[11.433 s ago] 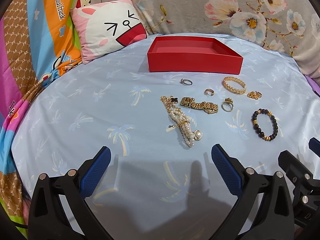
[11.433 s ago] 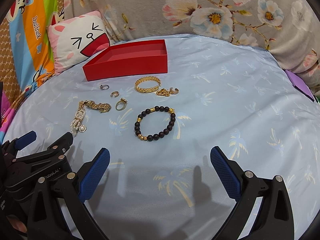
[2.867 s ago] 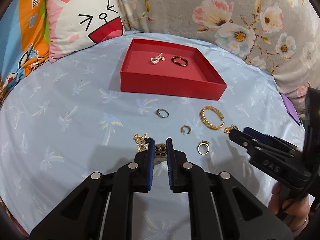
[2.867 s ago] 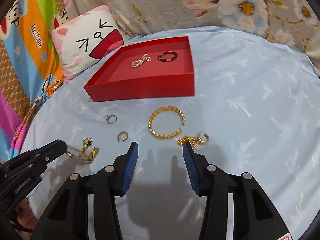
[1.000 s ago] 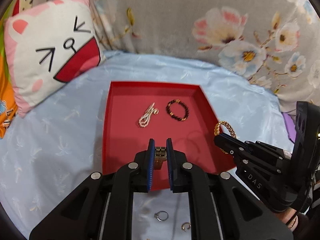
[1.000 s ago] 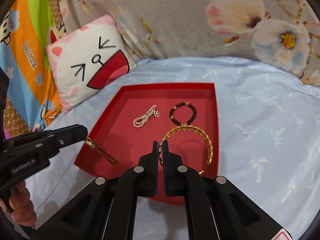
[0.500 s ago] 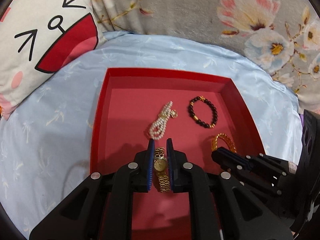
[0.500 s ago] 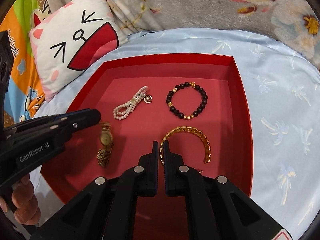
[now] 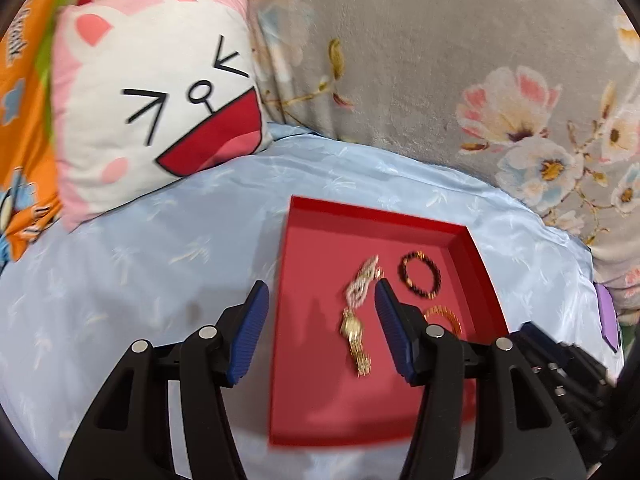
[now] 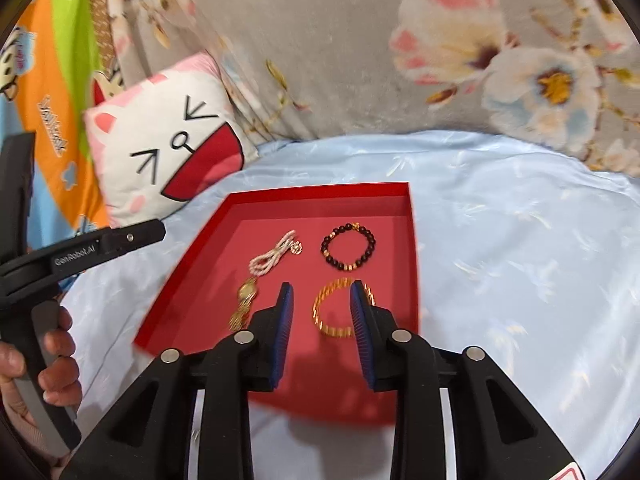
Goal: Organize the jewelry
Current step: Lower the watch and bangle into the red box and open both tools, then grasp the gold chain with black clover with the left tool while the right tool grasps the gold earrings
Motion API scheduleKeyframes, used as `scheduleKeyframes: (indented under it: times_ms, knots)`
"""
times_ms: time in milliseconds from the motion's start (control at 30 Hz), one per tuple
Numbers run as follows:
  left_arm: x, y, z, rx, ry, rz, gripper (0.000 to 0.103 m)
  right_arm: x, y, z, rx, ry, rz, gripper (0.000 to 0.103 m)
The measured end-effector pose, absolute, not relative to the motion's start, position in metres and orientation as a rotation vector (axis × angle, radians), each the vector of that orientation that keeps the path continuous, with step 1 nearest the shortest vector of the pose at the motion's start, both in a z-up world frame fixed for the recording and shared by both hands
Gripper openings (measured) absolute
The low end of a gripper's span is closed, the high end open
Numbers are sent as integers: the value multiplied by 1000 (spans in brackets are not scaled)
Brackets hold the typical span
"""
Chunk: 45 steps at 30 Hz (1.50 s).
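A red tray lies on the blue sheet. In it lie a pearl bracelet, a black bead bracelet, a gold watch and a gold bangle. My left gripper is open and empty, above the tray's left edge. My right gripper is open and empty, just above the gold bangle.
A white and pink cat-face pillow leans at the back left. A grey floral blanket rises behind the tray. The blue sheet stretches to the right of the tray.
Both grippers have opened. The gold watch and the gold bangle now lie free in the tray. Both grippers have drawn back and up a little.
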<state>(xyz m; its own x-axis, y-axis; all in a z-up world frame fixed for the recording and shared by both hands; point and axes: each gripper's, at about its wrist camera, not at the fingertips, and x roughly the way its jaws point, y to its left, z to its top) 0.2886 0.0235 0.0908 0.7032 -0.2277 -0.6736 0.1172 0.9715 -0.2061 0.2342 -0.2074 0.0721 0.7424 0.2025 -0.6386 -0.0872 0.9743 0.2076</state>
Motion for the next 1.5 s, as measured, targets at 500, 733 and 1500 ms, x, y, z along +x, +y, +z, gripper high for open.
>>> scheduleKeyframes:
  times_ms: [500, 733, 1500]
  knots:
    - [134, 39, 63, -110, 814, -177, 58, 65, -218, 53, 176, 792, 84, 33]
    - [93, 37, 28, -99, 886, -189, 58, 17, -224, 29, 230, 852, 66, 33]
    - [101, 0, -9, 27, 864, -164, 27, 12, -224, 11, 273, 893, 66, 33]
